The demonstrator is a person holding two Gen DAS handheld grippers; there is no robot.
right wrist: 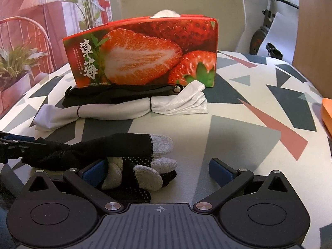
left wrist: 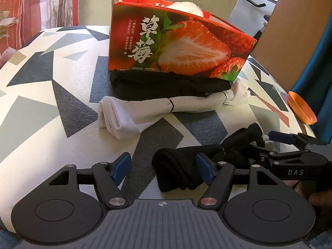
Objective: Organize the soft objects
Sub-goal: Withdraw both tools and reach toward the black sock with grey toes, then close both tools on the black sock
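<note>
1. Black glove (right wrist: 116, 145) with grey fingertips lies on the patterned table (right wrist: 249, 103), nearest you, its fingertip end between your right gripper (right wrist: 157, 169) pads.
2. Your right gripper: spread, gripping nothing.
3. Your left gripper (left wrist: 164, 169): spread at the glove's cuff end.
4. White cloth (left wrist: 137, 109) and black cloth (left wrist: 170, 88) lie farther off, against the strawberry box (left wrist: 176, 45).

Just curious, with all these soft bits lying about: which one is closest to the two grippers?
The black glove with grey fingertips, lying between both open grippers. The white sleeve and the black cloth lie farther off, by the strawberry box.
</note>
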